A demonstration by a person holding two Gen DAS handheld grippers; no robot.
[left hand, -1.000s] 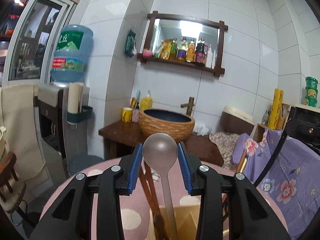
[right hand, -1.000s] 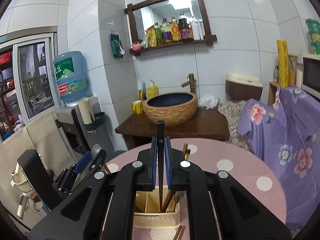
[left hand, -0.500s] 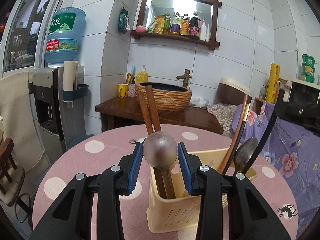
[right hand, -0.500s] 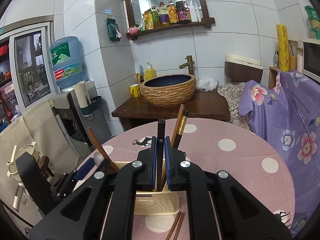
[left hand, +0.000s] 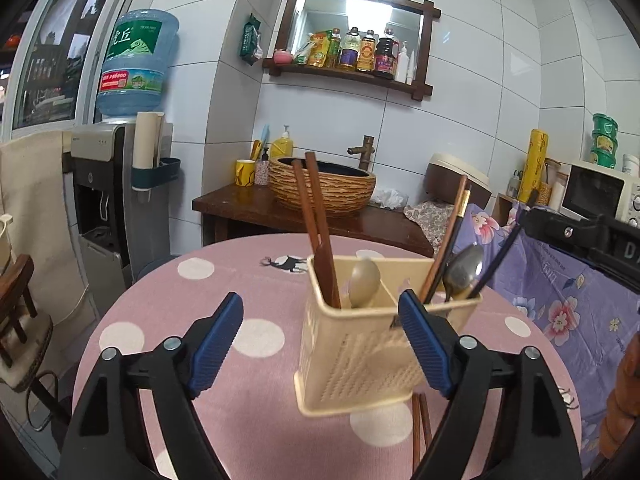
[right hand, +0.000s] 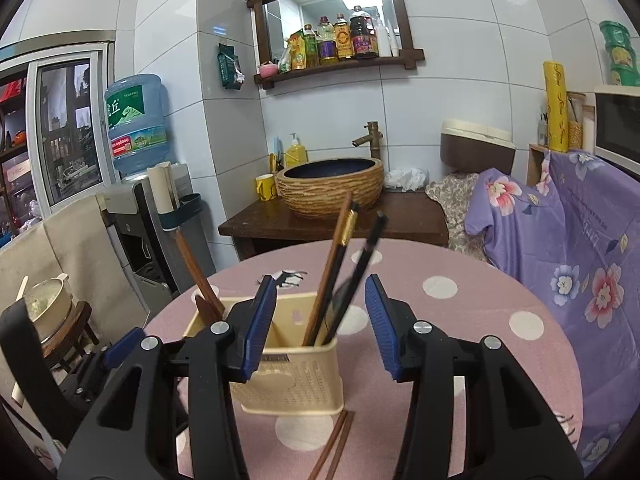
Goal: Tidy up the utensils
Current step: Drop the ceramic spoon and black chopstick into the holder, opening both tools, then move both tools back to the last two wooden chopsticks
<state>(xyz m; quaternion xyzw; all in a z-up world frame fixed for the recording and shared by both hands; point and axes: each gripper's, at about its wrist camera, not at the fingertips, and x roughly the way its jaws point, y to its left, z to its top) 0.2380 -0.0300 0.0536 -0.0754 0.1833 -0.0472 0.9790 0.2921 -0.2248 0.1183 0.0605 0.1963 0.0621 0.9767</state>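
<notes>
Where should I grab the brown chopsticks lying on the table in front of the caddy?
Take the brown chopsticks at the bare part toward you, clear of the caddy, whose base meets their far tips. They lie flat side by side, so come from above with the fingers straddling both, probably the right gripper.

From my remote feed, both fisheye views are evenly bright, lit by a ceiling lamp glaring in the mirror (left hand: pixel 362 28). Edges bow into black corners; the dropping spoon (left hand: pixel 363 282) and black chopstick (right hand: pixel 360 268) smear with motion blur.
</notes>
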